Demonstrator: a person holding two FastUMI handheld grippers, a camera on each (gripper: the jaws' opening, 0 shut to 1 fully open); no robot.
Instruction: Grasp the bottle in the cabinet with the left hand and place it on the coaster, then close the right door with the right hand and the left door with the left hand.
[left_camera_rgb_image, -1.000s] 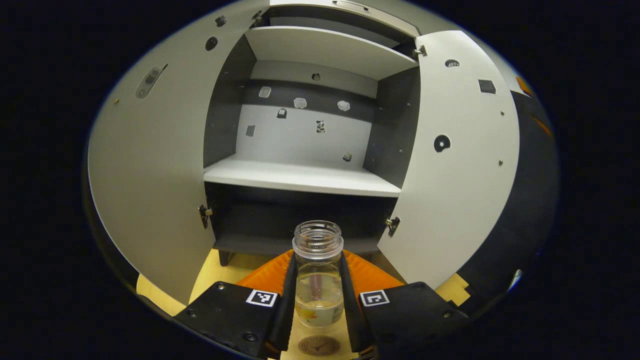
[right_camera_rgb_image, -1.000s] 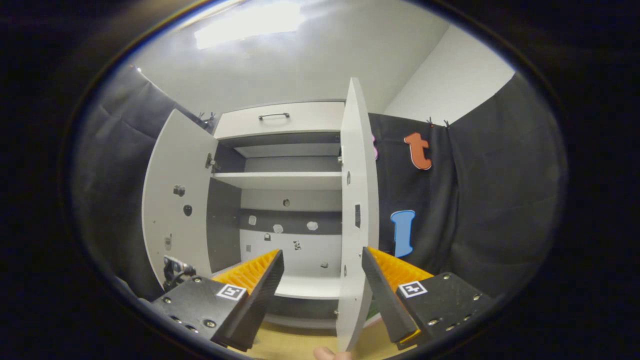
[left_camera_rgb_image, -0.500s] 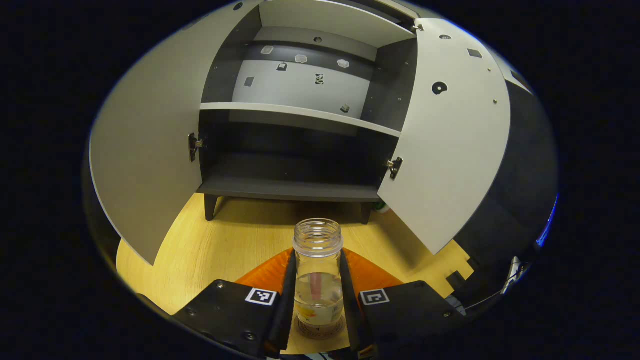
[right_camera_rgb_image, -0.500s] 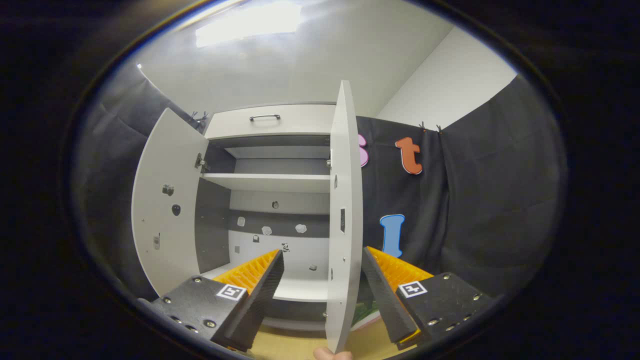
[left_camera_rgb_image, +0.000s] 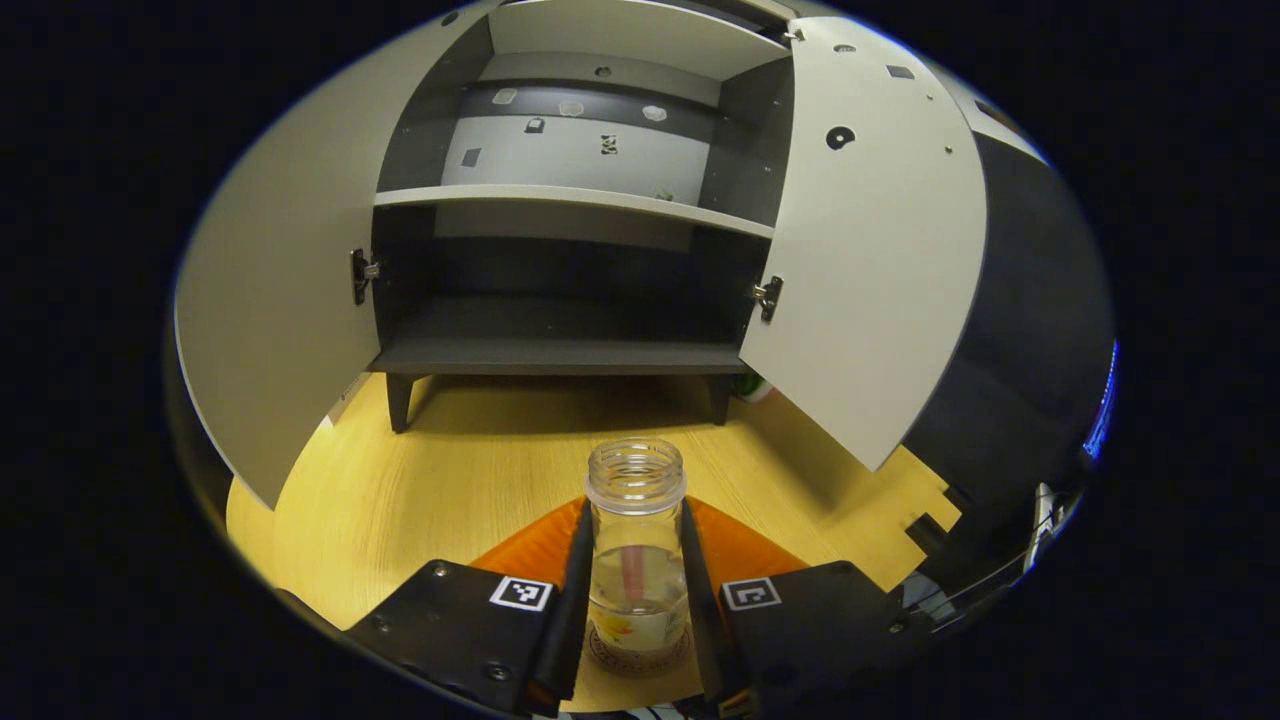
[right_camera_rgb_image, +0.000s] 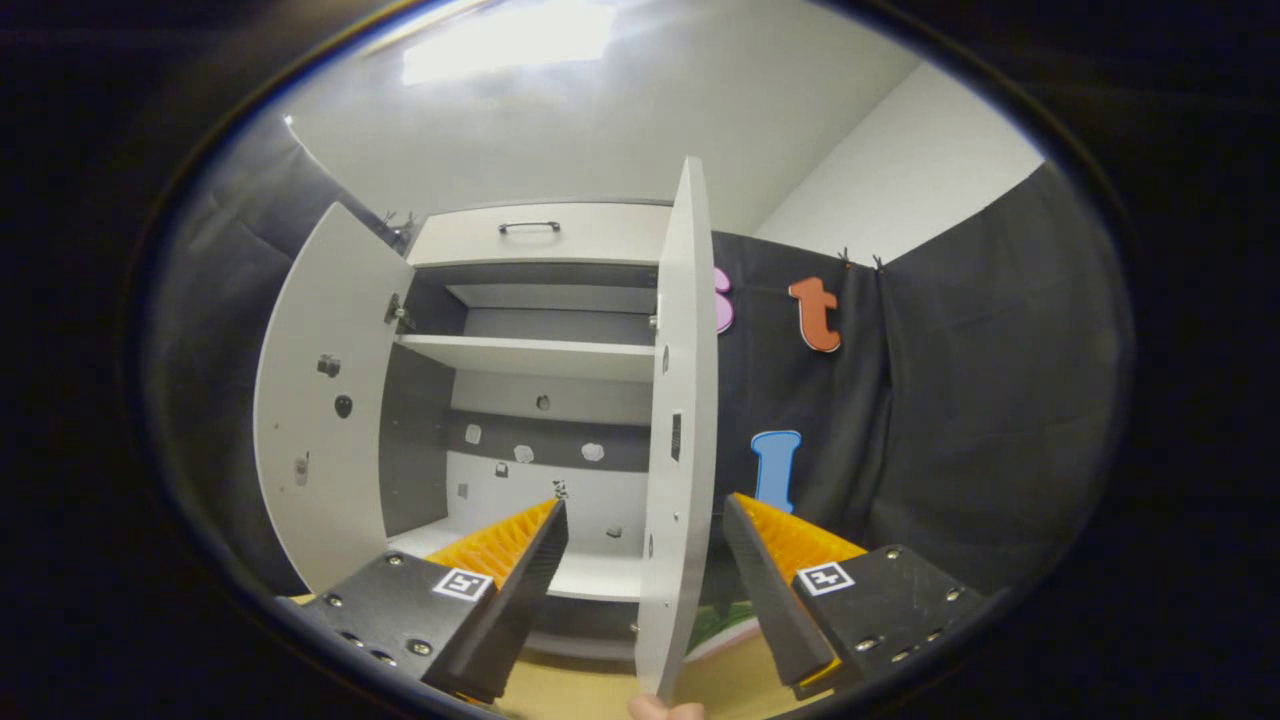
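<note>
We've got our left gripper (left_camera_rgb_image: 634, 600) clamped on the clear uncapped glass bottle (left_camera_rgb_image: 636, 545), label unreadable, over the round brown coaster (left_camera_rgb_image: 637, 655); our right gripper (right_camera_rgb_image: 645, 575) gapes, straddling the white cabinet's right door (right_camera_rgb_image: 680, 420).

A light wooden desk (left_camera_rgb_image: 450, 480) filled the lower half of the left gripper view. The cabinet (left_camera_rgb_image: 560, 350) stood on short legs at its far side, and a round coaster (left_camera_rgb_image: 640, 655) lay at bottom centre under the bottle (left_camera_rgb_image: 636, 560).
</note>
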